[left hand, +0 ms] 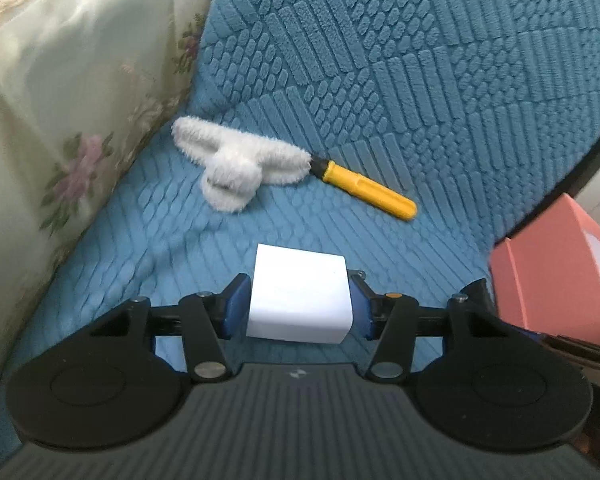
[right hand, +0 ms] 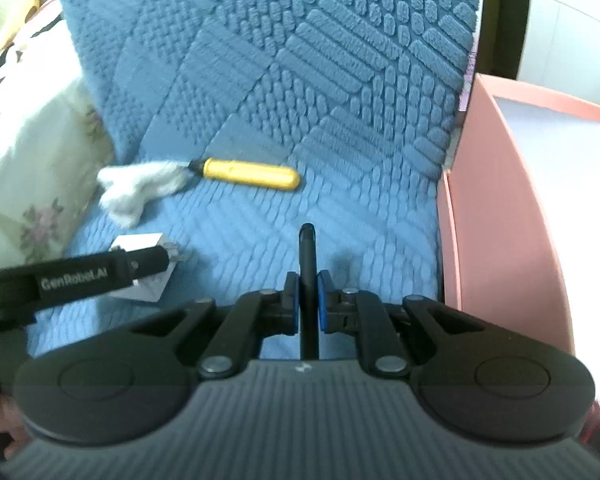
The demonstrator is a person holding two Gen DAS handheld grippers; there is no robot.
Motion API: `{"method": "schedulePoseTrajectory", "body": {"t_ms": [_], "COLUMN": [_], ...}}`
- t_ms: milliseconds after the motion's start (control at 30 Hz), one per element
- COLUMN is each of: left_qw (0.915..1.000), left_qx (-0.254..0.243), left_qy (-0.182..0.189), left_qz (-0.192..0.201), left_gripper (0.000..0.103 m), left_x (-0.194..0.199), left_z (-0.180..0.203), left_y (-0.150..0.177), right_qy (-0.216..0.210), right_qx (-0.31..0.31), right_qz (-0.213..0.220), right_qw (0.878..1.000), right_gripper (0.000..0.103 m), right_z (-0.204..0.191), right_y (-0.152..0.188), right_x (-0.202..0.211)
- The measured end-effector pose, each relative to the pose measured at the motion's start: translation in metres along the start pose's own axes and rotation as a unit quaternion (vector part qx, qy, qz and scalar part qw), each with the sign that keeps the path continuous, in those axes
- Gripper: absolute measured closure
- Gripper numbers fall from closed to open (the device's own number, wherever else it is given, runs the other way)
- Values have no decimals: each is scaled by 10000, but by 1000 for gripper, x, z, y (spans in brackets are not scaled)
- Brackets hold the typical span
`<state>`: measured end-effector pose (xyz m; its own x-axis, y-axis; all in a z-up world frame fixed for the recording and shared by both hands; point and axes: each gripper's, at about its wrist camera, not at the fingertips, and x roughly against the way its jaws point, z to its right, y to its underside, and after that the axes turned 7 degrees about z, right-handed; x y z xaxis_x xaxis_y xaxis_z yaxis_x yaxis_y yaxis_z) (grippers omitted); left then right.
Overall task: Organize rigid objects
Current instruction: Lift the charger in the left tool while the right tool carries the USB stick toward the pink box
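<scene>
My left gripper (left hand: 298, 302) is shut on a white cube-shaped charger (left hand: 300, 292) and holds it low over the blue sofa seat (left hand: 340, 232). The charger also shows in the right wrist view (right hand: 148, 280), behind the left gripper's finger (right hand: 100, 272). My right gripper (right hand: 308, 300) is shut on a thin black pen-like stick (right hand: 307, 256) that points forward. A yellow-handled screwdriver (left hand: 366, 190) lies on the seat beyond, its tip under a white fluffy cloth (left hand: 236, 160). Both show in the right wrist view too, the screwdriver (right hand: 252, 174) and the cloth (right hand: 140, 188).
A pink box (right hand: 508, 216) stands at the seat's right edge, open at the top; it also shows in the left wrist view (left hand: 556, 272). A floral cream cushion (left hand: 60, 120) bounds the left side. The blue quilted backrest (right hand: 300, 60) rises behind.
</scene>
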<state>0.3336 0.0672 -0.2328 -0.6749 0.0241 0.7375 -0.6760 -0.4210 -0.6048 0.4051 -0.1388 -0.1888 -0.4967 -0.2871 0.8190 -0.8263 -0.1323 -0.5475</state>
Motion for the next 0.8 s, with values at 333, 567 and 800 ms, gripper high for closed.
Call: {"method": "schedulePoseTrajectory", "body": {"t_ms": [333,567,800], "left_qw": [9996,9992,9985], "left_qx": [114,188,146], "left_qy": [258,357,523], "left_qz": [80,53,56], "left_gripper": [45,45,45], "left_x": [62,110,149], "left_z": [-5,9,36], "left_y": [17,26,32], "right_qy": [-36,-30,25], "right_qx": [-159,-119,39], "right_qz": [73,211,308], "right_qw": [9998,9997,9995], "right_gripper": [91,90,90], "right_z": [1,-4,-5], "right_y": [16,33,47], "right_x": [63,108,148]}}
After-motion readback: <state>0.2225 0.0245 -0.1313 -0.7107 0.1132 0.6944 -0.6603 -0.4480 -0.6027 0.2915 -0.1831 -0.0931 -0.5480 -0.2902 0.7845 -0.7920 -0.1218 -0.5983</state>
